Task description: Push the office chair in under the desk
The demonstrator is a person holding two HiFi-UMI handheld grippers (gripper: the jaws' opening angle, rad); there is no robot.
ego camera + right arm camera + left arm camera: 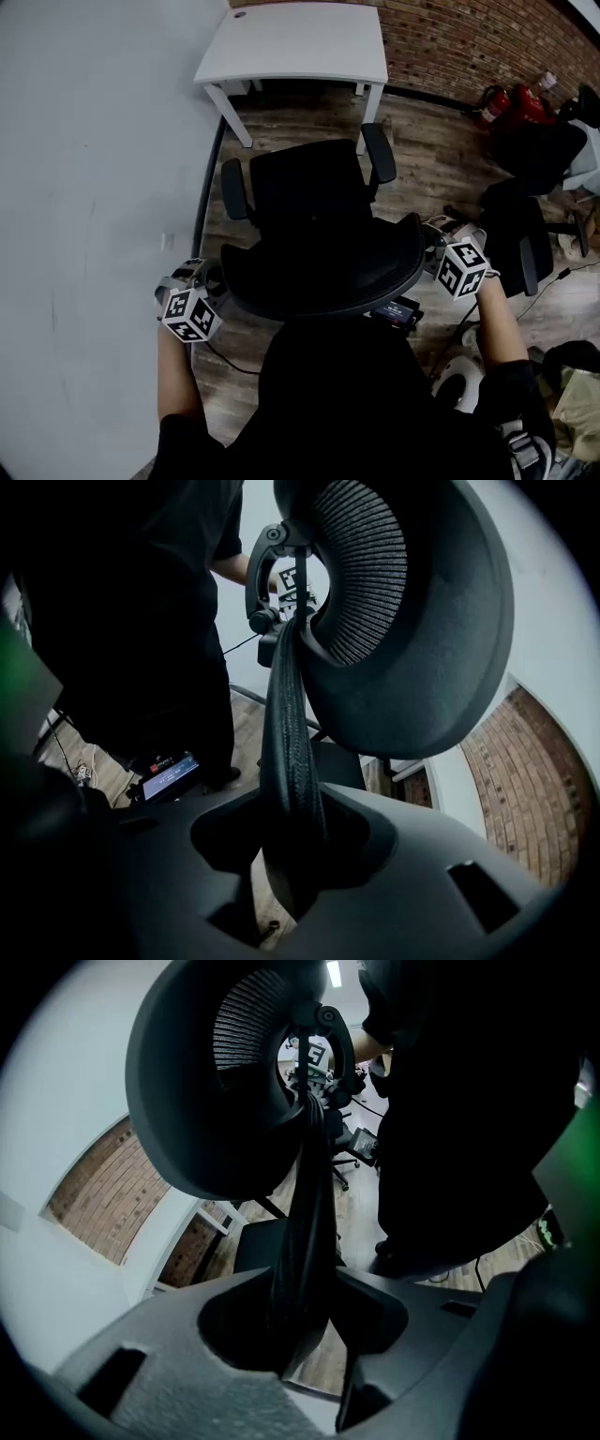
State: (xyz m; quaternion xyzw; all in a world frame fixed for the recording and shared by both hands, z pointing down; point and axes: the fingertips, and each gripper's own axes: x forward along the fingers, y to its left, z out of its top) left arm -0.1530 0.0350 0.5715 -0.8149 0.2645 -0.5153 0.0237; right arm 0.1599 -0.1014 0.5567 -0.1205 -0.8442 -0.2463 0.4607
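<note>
Clamping the backrest (323,281) by its two side edges, the left gripper (210,279) and right gripper (429,246) each pinch the mesh rim. Beyond them the office chair (314,197) faces the white desk (295,42), straight ahead against the brick wall (469,37), with a stretch of wood floor (422,141) between.

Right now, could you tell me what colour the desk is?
White; the desk shows best in the head view.
</note>
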